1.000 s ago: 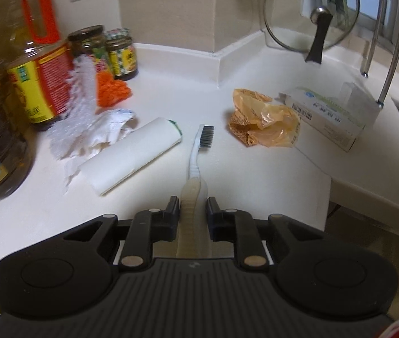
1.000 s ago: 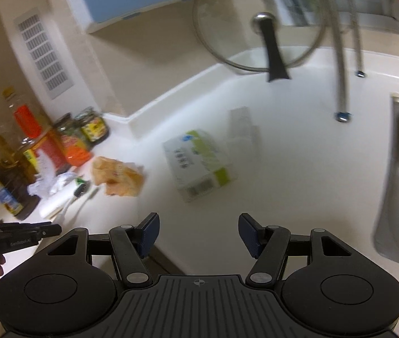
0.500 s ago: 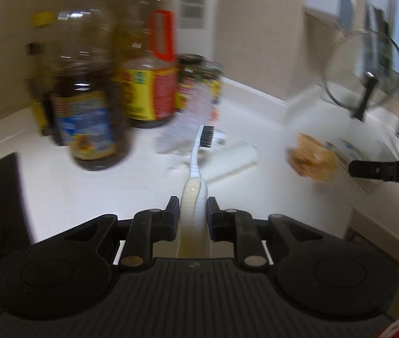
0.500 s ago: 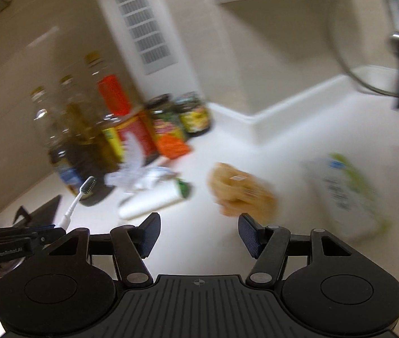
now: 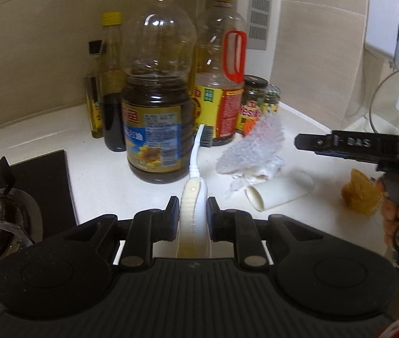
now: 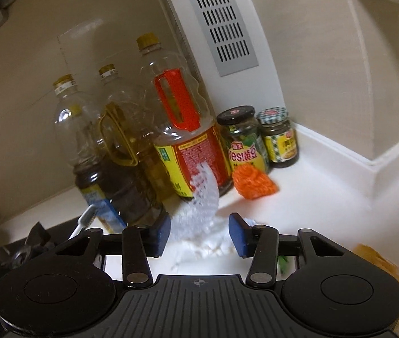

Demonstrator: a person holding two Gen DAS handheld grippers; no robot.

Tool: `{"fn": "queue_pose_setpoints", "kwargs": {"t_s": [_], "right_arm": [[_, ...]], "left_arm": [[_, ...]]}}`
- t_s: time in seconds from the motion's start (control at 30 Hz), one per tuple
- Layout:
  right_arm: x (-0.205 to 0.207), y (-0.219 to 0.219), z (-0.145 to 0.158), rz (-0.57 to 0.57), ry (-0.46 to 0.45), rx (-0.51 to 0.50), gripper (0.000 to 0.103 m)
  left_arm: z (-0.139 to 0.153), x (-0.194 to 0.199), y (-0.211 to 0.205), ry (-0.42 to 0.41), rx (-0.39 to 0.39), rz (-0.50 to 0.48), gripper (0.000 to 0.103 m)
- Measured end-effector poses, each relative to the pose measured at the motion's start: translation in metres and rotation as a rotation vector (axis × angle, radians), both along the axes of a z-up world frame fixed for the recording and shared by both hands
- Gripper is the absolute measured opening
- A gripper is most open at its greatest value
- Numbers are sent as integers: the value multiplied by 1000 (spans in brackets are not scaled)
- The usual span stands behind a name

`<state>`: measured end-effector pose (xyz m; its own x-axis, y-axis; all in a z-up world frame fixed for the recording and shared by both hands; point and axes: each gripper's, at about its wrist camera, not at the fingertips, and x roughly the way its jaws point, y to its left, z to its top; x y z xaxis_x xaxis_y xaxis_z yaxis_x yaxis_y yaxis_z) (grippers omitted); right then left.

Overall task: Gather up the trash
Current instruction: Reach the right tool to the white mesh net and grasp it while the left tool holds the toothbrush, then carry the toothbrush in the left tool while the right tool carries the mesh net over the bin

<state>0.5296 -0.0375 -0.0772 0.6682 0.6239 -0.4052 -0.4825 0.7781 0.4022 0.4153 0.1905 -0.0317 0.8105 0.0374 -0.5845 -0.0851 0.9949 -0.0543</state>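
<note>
the left gripper (image 5: pixel 192 209) is clamped on the handle of a toothbrush (image 5: pixel 196 157), bristles pointing ahead toward the oil bottles (image 5: pixel 154 107). the right gripper (image 6: pixel 199 235) has just been closing its jaws, yet they stand apart, with a crumpled clear plastic wrapper (image 6: pixel 199 208) and white paper under it (image 6: pixel 213 249) framed between the blue pads, seemingly untouched. an orange net scrap (image 6: pixel 254 183) lies ahead and to its right, and a white roll (image 5: pixel 279 193) sits beyond the left tool's right finger. to do this well, i'd lower the pads around the wrapper's bulk, close fully, and avoid nudging the bottles just behind.
</note>
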Motion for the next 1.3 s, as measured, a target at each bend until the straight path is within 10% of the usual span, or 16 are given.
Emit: {"fn": "queue_pose_setpoints", "kwargs": {"t_s": [0.27,0.5,1.3], "right_arm": [[29,25,-11,-17,41,5,35],[36,21,-17,-56,70,52,4],[-114,-137,57,-10,-46,179,4]], "left_arm": [[-1,5,9,-5,-3,22,18],[-2,7,11,2,-12,41,18],[32,-63,-64,-58,-32,-15,18]]}}
